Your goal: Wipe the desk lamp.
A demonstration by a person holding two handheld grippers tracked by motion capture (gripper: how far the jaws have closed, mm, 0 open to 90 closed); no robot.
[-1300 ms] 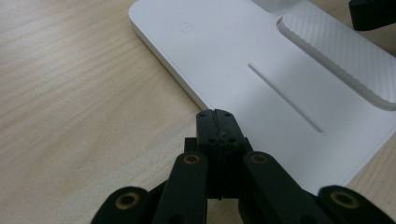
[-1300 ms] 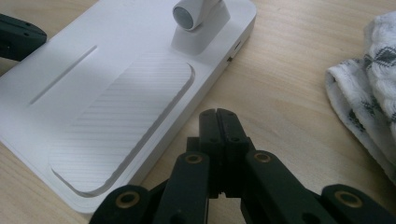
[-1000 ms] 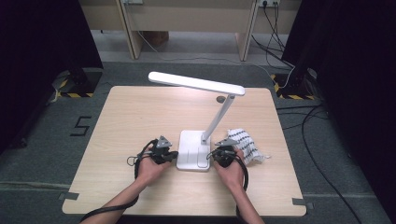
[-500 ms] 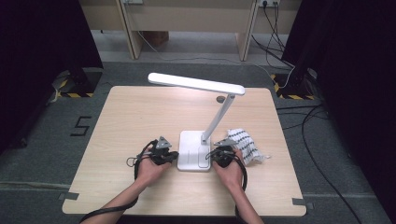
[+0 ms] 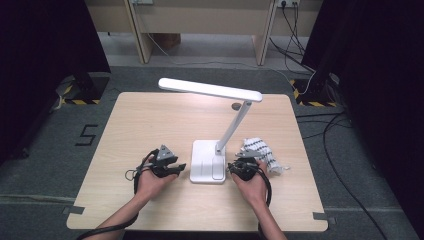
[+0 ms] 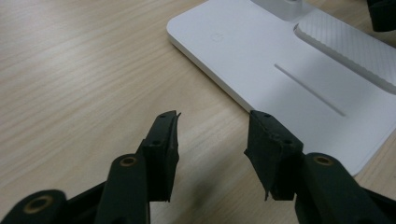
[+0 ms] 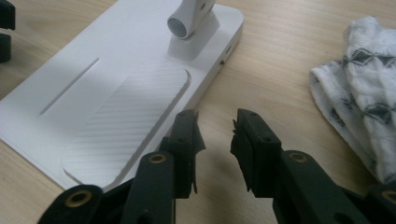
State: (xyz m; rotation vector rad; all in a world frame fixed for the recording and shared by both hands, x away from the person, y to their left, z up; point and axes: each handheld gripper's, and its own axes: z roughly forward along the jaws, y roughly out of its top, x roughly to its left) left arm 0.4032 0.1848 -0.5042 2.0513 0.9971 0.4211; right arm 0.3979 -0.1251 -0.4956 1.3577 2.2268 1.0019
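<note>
Nothing moved since earlier | we flank lamp base [image 5: 207, 167]: left gripper [image 6: 212, 135] spread, right gripper [image 7: 215, 133] narrowly parted, both empty | next: seize base edges.

A light wooden table [image 5: 150, 120] is standing on grey carpet [image 5: 55, 165], where a painted number five [image 5: 87, 135] is showing. Beyond it, a wooden bench [image 5: 200, 20] is standing, and black cables [image 5: 345, 130] are trailing across the floor.

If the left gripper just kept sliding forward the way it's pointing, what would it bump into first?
Most likely the lamp's white base. The left gripper has open jaws aimed over bare table toward the base's near edge, which lies just ahead and to the right. Depth is hard to judge, so one jaw may touch it first.
</note>
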